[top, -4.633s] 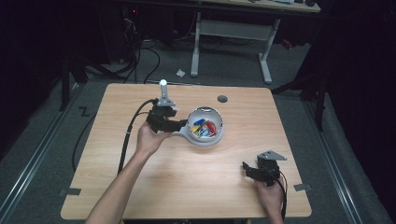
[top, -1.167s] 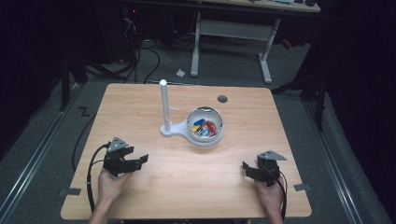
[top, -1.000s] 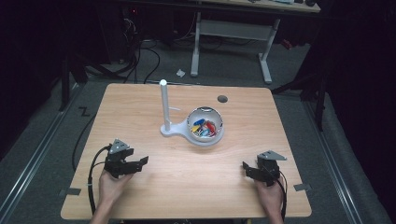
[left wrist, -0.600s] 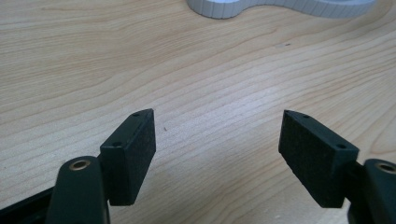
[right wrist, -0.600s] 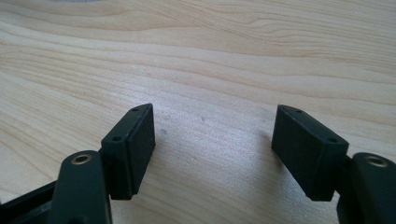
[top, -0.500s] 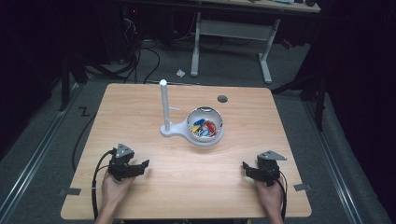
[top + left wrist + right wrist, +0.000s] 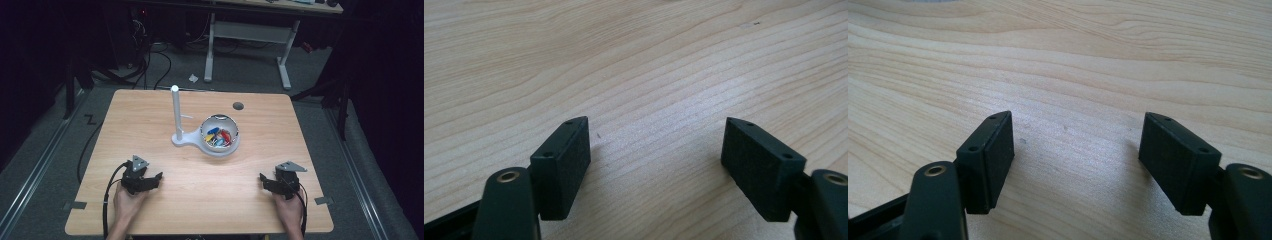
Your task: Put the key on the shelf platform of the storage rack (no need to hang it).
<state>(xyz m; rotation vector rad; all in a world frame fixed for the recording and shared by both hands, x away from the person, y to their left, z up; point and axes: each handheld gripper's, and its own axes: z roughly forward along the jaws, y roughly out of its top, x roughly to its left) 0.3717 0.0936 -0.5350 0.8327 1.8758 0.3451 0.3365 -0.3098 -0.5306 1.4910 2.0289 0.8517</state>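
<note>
A: Left black two-jaw gripper [image 7: 153,178]?

B: Near the front left of the light wooden table [image 7: 150,120], held in the person's left hand [image 7: 126,202], jaws spread wide with nothing between them. The left gripper view has bare wood grain in the gap [image 7: 656,150].

A: Right black two-jaw gripper [image 7: 263,181]?

B: Front right of the table, in the person's right hand [image 7: 289,207], jaws also wide apart, nothing held (right gripper view agrees, just tabletop between the pads [image 7: 1075,150]). Grey three-cornered plate on top of each gripper.

A: Where's the stuff they'd be working with?

B: Middle of the table, well apart from both grippers. White round bowl [image 7: 220,149] with small coloured pieces [image 7: 218,137] inside: blue, yellow, red; too small to tell what they are. Just left of the bowl is a white upright post on a flat white base [image 7: 176,115]; the base touches or joins the bowl, can't tell which.

A: Anything else on the table?

B: Small dark round hole [image 7: 238,106] near the far edge, right of the post. Black cable [image 7: 107,192] trails off the left gripper toward the front edge.

A: Grippers touching anything?

B: Only low over or on the tabletop; can't tell which.
</note>
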